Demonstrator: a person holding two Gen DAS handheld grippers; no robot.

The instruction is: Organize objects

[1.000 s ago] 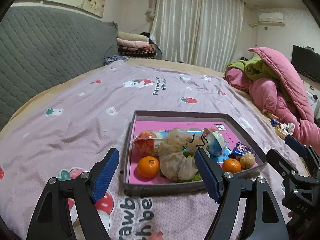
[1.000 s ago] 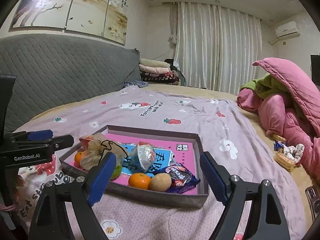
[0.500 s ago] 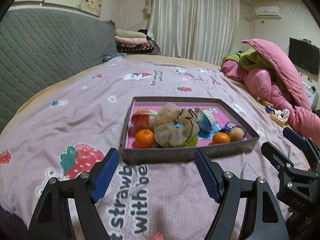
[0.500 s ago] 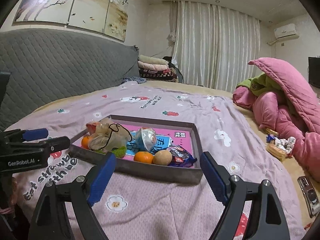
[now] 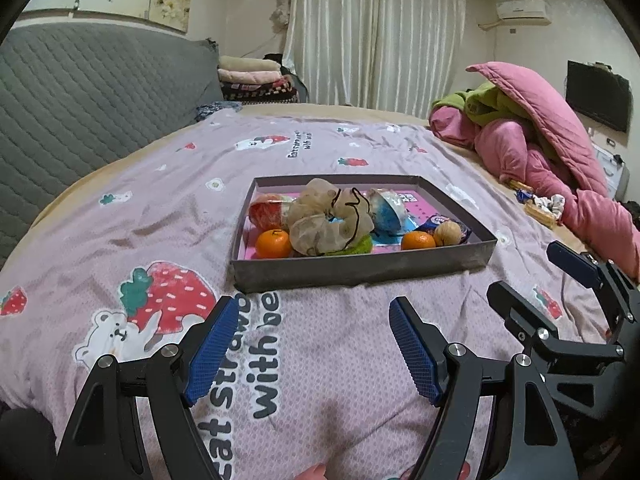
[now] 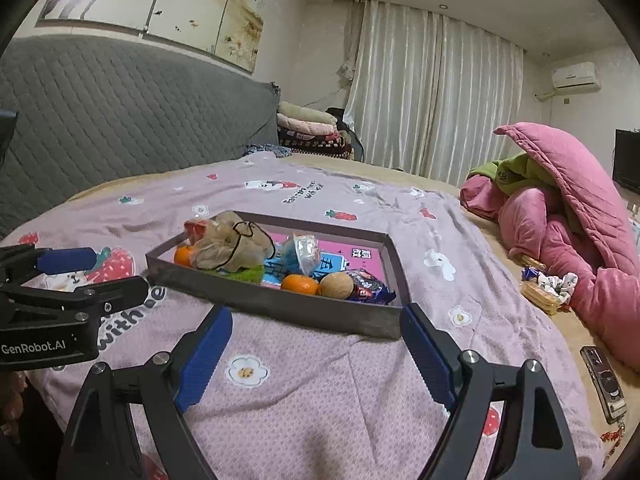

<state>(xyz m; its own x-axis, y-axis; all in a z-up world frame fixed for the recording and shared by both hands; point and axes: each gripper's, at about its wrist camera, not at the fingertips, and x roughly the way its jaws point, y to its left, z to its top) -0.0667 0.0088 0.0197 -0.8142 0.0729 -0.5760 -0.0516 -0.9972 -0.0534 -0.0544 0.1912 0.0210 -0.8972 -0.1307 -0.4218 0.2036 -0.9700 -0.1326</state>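
Observation:
A shallow grey box (image 5: 360, 270) (image 6: 280, 308) with a pink floor lies on the bed. It holds two oranges (image 5: 273, 243) (image 6: 299, 283), a beige mesh pouch (image 5: 328, 224) (image 6: 232, 250), a red packet (image 5: 266, 212), a blue-and-clear cup (image 5: 386, 210) (image 6: 300, 254), a walnut (image 5: 448, 233) (image 6: 336, 286) and a dark snack packet (image 6: 366, 286). My left gripper (image 5: 314, 346) is open and empty, short of the box's near wall. My right gripper (image 6: 316, 350) is open and empty, near the box's right corner.
The pink strawberry bedsheet (image 5: 120, 240) covers the bed. A pink and green quilt heap (image 5: 540, 140) lies at the right with snacks (image 6: 546, 290) beside it. A phone-like object (image 6: 604, 380) lies at the bed's right edge. A grey headboard (image 5: 80, 92) stands at the left.
Both grippers have drawn back from the box toward the near edge of the bed, so the box looks smaller and farther. Both stay open and empty.

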